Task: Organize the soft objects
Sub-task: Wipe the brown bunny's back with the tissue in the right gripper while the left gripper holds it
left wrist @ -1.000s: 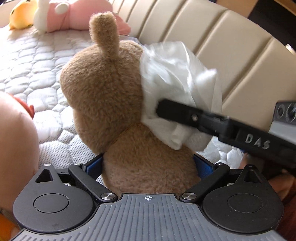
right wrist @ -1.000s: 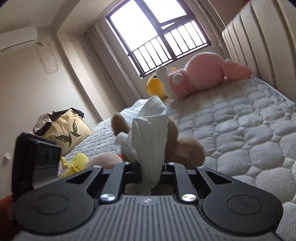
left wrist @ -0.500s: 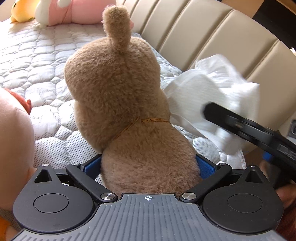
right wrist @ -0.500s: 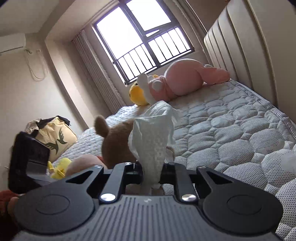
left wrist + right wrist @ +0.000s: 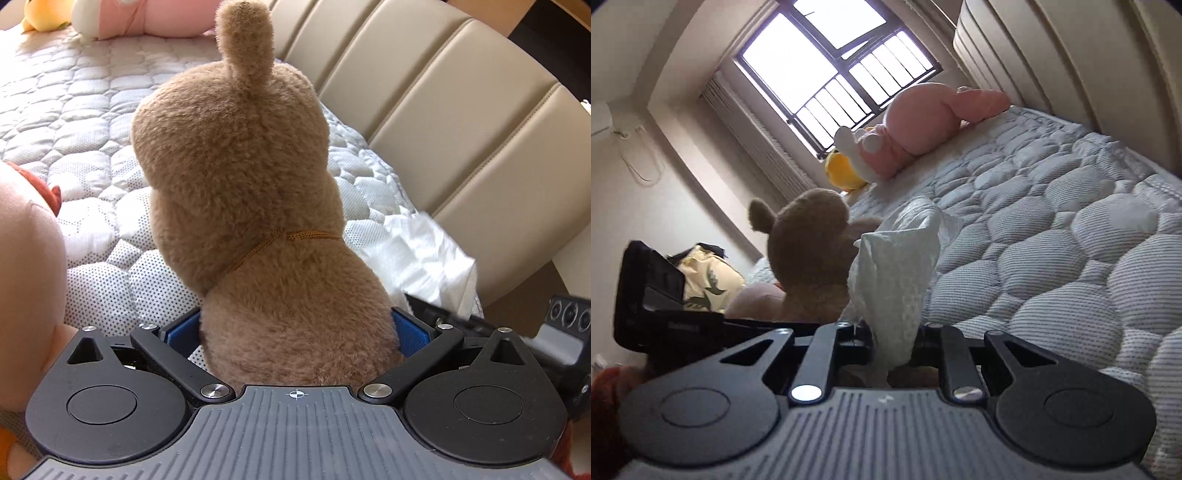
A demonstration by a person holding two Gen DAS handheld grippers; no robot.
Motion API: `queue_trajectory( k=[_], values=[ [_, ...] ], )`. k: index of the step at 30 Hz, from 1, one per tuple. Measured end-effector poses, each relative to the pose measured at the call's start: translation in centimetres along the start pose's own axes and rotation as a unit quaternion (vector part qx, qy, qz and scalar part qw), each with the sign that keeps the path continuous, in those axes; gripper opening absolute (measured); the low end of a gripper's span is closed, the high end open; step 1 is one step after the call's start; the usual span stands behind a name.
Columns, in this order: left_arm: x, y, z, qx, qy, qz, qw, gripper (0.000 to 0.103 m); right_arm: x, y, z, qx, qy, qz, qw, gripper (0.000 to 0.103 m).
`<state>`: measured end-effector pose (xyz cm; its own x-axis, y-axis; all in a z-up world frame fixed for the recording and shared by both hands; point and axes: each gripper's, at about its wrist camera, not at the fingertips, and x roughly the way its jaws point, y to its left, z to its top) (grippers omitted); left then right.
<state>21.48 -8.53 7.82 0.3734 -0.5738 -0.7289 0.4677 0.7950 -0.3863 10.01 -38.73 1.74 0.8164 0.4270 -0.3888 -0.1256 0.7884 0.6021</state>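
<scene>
A fluffy brown plush bear [image 5: 240,206] is clamped at its body by the left tongs [image 5: 295,332] above the quilted white mattress [image 5: 74,110]. A crumpled white tissue [image 5: 897,280] is pinched by the right tongs [image 5: 890,347].

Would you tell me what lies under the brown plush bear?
Quilted mattress shows around the brown plush bear. Its base sits between the left gripper jaws, hiding whatever is directly underneath.
</scene>
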Motion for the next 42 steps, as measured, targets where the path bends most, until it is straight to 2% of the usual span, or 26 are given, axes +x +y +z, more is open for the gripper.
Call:
queue_trajectory(
  k=[5, 7, 11, 14, 17, 19, 21, 24, 30, 36, 40, 42],
  values=[
    [0.4, 1.2, 0.3, -0.039, 0.002, -0.021, 0.999, 0.103, -1.7, -0.4, -1.2, -0.008, -0.004, -0.057, 0.998, 0.017],
    [0.7, 1.7, 0.7, -0.061, 0.006, -0.027, 0.9977, 0.103, -2.7, 0.0, -1.4, -0.018, -0.01, -0.052, 0.998, 0.017],
    [1.1, 1.8, 1.0, -0.069, 0.005, -0.024, 0.9973, 0.103, -4.2, 1.7, -1.5, -0.035, -0.019, 0.012, 0.999, 0.017],
    [1.0, 1.3, 0.8, -0.058, 0.003, -0.016, 0.9982, 0.103, -4.6, 3.6, -1.5, -0.047, -0.013, 0.091, 0.995, 0.017],
    [0.9, 1.2, 0.7, -0.059, 0.007, -0.013, 0.9981, 0.103, -4.1, 5.2, -1.9, -0.054, 0.015, 0.17, 0.984, 0.017],
    [1.2, 1.5, 0.9, -0.059, 0.008, -0.011, 0.9981, 0.103, -3.3, 6.0, -2.6, -0.065, 0.036, 0.186, 0.98, 0.017],
    [1.4, 1.7, 1.0, -0.058, 0.008, -0.008, 0.9982, 0.103, -2.4, 6.4, -3.4, -0.073, 0.055, 0.179, 0.979, 0.017],
    [1.3, 1.4, 0.8, -0.055, 0.006, -0.002, 0.9985, 0.103, -1.5, 5.3, -3.8, -0.051, 0.066, 0.152, 0.985, 0.017],
    [1.7, -0.1, 0.7, -0.034, -0.005, 0.023, 0.9992, 0.103, -2.0, 2.1, -3.9, -0.022, 0.061, 0.077, 0.995, 0.014],
    [2.9, -1.3, 1.3, -0.023, -0.008, 0.037, 0.999, 0.103, -4.2, -1.1, -3.3, 0.023, 0.02, 0.018, 0.999, 0.017],
    [2.7, -2.2, 1.2, 0.016, -0.016, 0.05, 0.9985, 0.103, -6.1, -2.5, -2.9, 0.046, -0.009, -0.001, 0.999, 0.017],
    [1.8, -3.2, 1.4, 0.055, -0.009, 0.073, 0.9958, 0.1, -6.7, -2.9, -2.9, 0.055, -0.016, -0.007, 0.998, 0.017]
  ],
)
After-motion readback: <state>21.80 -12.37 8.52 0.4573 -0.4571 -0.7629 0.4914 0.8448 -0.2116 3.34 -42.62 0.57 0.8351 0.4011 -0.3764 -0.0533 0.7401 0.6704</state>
